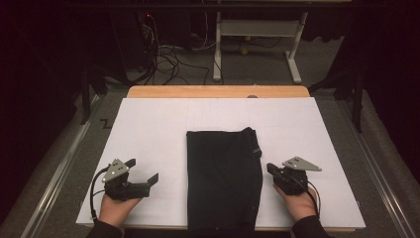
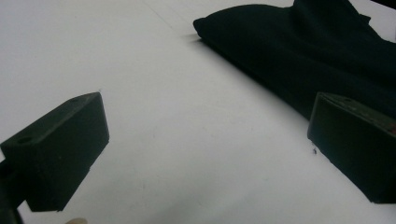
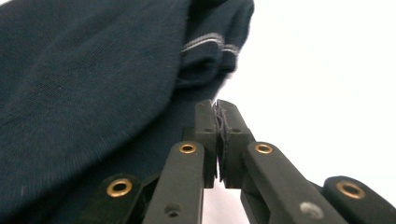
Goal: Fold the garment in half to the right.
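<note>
A folded dark navy knit garment [image 1: 224, 178] is laid lengthwise on the white sheet covering the desk [image 1: 158, 124], near the middle, its near end reaching the front edge of the sheet. It is seen as a long rectangle, neatly squared on its left side and more rumpled along its right, where a ribbed edge with a pale stripe [image 3: 209, 42] is picked out in the right gripper view. The fabric is judged soft and limp, likely to sag and slide if lifted by one edge alone. The right claw [image 1: 271, 170] is held at the garment's right edge, jaws pressed fully together; in the right gripper view a thin sliver of something dark is seen between the tips [image 3: 219, 122], but whether cloth is actually pinched cannot be told. The left claw [image 1: 144, 171] is held low over the bare sheet, well apart from the garment's left edge, jaws wide and nothing between them; the garment's far corner [image 2: 299, 46] is seen ahead of it in the left gripper view. The step in hand is judged to be the taking of the garment's edges, right side first. The next move is thought to call for the left claw to be brought across to the left edge and closed on the top layers, so that both sides are lifted evenly.
</note>
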A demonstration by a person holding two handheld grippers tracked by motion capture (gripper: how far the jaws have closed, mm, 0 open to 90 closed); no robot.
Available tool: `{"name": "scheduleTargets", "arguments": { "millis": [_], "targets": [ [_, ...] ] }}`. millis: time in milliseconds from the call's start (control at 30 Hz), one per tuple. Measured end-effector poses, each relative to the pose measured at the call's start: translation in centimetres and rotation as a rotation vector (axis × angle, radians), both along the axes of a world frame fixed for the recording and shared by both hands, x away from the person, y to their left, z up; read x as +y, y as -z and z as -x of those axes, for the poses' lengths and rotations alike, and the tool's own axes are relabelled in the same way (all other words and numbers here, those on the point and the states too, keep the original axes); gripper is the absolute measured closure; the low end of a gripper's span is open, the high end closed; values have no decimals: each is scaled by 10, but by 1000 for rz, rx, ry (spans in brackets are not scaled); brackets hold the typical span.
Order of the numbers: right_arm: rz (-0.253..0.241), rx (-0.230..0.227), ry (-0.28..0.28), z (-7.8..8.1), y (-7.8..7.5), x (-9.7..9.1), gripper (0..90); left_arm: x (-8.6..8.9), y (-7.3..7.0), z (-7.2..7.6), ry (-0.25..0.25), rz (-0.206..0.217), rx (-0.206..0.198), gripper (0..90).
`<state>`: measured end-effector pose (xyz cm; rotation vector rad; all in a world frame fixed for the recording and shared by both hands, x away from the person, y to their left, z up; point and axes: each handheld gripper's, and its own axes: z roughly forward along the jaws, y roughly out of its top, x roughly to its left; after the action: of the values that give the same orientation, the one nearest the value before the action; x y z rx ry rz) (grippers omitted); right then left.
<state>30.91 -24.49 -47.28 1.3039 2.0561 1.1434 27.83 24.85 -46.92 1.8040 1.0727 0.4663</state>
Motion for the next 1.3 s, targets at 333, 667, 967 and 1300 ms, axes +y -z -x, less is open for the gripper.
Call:
{"name": "scheduleTargets", "arguments": {
  "millis": [333, 667, 967, 1300],
  "targets": [
    [-83, -126, -22, 24, -8, -41, 505, 6, 0, 4, 25, 44, -18, 0],
    [-152, -216, -43, 45, -17, -57, 0, 8, -3, 7, 35, 47, -30, 0],
    [-118, -266, -14, 52, -19, -55, 0, 10, -3, 6, 39, 36, -51, 0],
    [-102, -291, -49, 56, -20, -45, 0, 10, -6, 10, 51, 36, -61, 0]
  ]
}}
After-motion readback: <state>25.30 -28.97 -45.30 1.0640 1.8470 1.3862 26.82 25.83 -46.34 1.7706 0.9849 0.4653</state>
